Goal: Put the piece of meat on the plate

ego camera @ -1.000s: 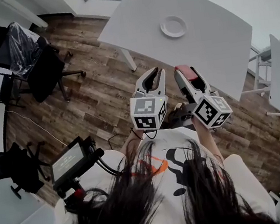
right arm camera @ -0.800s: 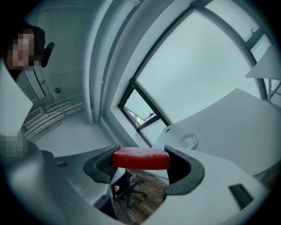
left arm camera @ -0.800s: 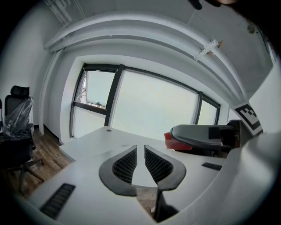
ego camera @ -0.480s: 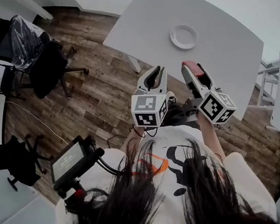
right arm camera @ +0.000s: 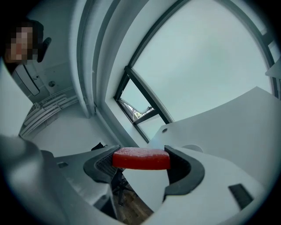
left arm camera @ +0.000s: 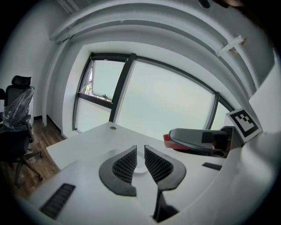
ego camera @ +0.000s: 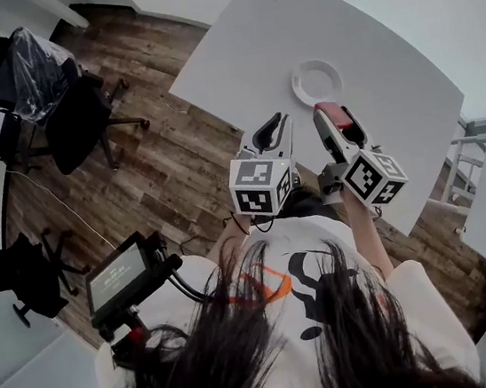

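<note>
Both tongs have come closer to the white table (ego camera: 382, 34) than a moment ago, and the plate (ego camera: 298, 85) now sits right in front of their tips. The right tongs (ego camera: 331, 116) are closed on the piece of meat (right arm camera: 141, 158), a red slab squeezed across between the two jaws and held up in the air, not on the plate yet. The left tongs (ego camera: 275, 127), just beside the right ones, are only a thin crack open and hold nothing.
</note>
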{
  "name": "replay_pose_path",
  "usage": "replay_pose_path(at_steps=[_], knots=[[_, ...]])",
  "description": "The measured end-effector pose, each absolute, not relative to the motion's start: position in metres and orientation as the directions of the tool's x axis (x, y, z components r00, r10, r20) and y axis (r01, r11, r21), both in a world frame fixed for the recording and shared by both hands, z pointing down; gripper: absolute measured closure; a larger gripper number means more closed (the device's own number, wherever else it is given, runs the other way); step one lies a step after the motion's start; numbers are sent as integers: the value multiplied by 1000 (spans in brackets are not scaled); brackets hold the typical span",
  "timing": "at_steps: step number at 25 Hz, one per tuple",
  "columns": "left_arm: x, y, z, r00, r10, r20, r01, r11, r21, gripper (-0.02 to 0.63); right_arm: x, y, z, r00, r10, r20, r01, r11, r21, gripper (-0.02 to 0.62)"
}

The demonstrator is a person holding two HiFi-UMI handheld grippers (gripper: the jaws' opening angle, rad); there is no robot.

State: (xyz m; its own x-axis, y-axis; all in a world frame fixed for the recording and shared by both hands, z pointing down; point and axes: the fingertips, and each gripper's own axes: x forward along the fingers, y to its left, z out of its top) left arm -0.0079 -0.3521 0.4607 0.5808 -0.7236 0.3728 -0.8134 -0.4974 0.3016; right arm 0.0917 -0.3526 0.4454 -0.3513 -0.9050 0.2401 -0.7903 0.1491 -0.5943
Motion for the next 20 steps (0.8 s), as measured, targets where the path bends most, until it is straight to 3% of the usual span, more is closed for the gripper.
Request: replay_pose_path(at_steps=[20], knots=[[45, -442, 515, 599, -661, 451, -800, -509, 318, 548, 127, -473, 570, -366, -806, 465, -902, 185, -391, 272]])
